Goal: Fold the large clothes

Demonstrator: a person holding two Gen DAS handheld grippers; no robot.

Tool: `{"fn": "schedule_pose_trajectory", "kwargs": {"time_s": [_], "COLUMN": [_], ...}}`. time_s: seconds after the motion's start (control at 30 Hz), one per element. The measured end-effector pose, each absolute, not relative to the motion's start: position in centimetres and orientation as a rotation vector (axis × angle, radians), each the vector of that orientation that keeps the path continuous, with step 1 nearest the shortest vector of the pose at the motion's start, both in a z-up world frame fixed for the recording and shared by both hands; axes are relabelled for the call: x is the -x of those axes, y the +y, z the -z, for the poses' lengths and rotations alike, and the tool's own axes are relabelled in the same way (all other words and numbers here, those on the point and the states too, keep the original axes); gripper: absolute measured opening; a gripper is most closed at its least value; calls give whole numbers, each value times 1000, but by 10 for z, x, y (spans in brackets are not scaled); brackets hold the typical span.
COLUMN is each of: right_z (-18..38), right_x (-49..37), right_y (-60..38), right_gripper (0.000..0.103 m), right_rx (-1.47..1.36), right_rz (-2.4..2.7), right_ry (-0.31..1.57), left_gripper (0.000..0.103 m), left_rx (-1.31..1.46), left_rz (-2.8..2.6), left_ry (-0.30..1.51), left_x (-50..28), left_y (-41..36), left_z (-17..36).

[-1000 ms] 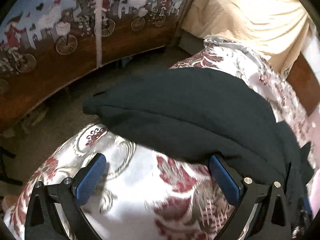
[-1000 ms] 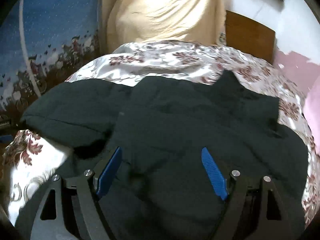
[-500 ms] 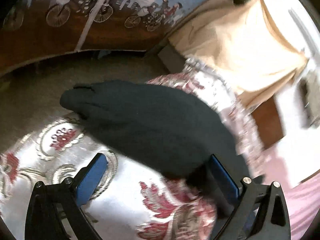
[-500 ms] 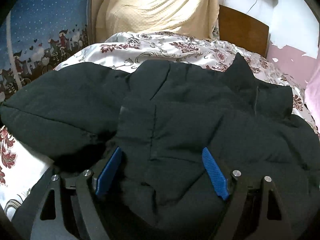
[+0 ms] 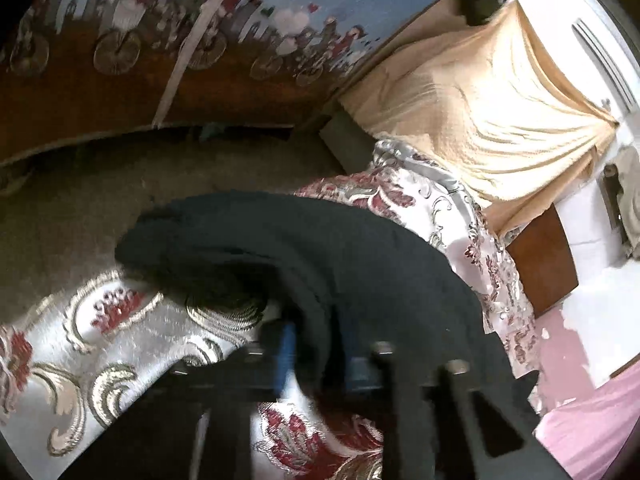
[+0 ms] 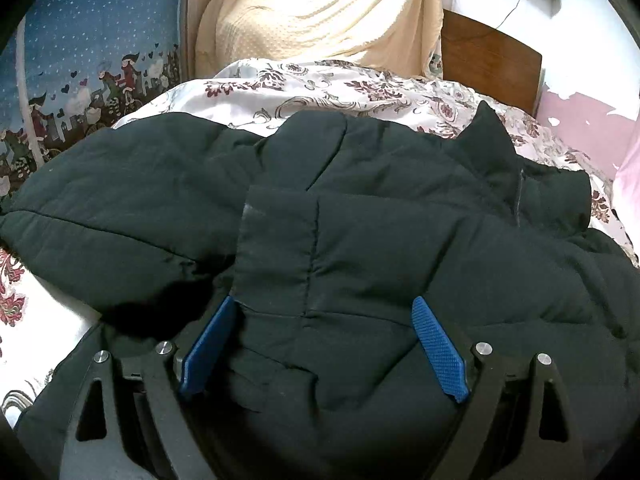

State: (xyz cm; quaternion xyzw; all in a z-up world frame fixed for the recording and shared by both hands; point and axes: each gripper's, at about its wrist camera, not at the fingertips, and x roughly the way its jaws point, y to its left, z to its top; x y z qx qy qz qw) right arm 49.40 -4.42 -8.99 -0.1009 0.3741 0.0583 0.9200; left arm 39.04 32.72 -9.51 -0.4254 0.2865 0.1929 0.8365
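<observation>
The left gripper [image 5: 316, 354] has its blue pads drawn close together on a ridge of dark fabric, so it appears clamped on the edge of the black quilted padded jacket [image 5: 320, 264]; the view is motion-blurred, which makes the exact bite hard to read. Gripping there gives a handle on the sleeve side (the part that spills toward the bed's edge), probably so that it can be lifted and laid inward over the body.

The right gripper [image 6: 324, 344] stands with its jaws wide apart and nothing between the pads; it hovers low over the jacket's middle panel [image 6: 360, 264], perhaps to pin the body down while the other side is moved, though I cannot tell whether it touches the cloth.

Outward from both, the jacket lies spread across the glossy white bedspread with red and grey floral scrolls [image 6: 320, 84], its collar [image 6: 520, 184] toward the headboard end and one sleeve [image 6: 112, 196] out to the left. A sleeve cuff seems already folded over the chest. Beyond the bed hang a cream textured curtain [image 6: 320, 12] and a blue cartoon-printed cloth [image 6: 80, 40].
</observation>
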Motion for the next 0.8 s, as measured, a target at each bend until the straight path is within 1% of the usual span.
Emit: {"fn": "schedule_pose_trajectory", "kwargs": {"time_s": [0.1,0.33,0.43,0.57,0.67,0.8], "right_z": [91,87,68,36,14,-7], "right_x": [-495,-494,-484,-473,-458,-432], "right_y": [-45,-49,-64,-97,-130,-192], "right_gripper": [87,88,88,88,88,88], "right_rx": [206,171,102,15,26,27], "right_rz": [-122,-145,-152,-186,-178,-129], "right_ry": [772,767,773,829,799,761], "left_gripper": [8,6,6,6,6,6], "left_rx": [823,616,526,410,334,246], "left_rz": [-404,-351,-316,-228,-156,-64], "left_ry": [539,392,364,343,334,351], "left_x": [-386,-376,-379,-385,-391,-400], "left_y": [318,282,257,215,177,122], "left_z": [77,21,-10,-49,-73,-91]}}
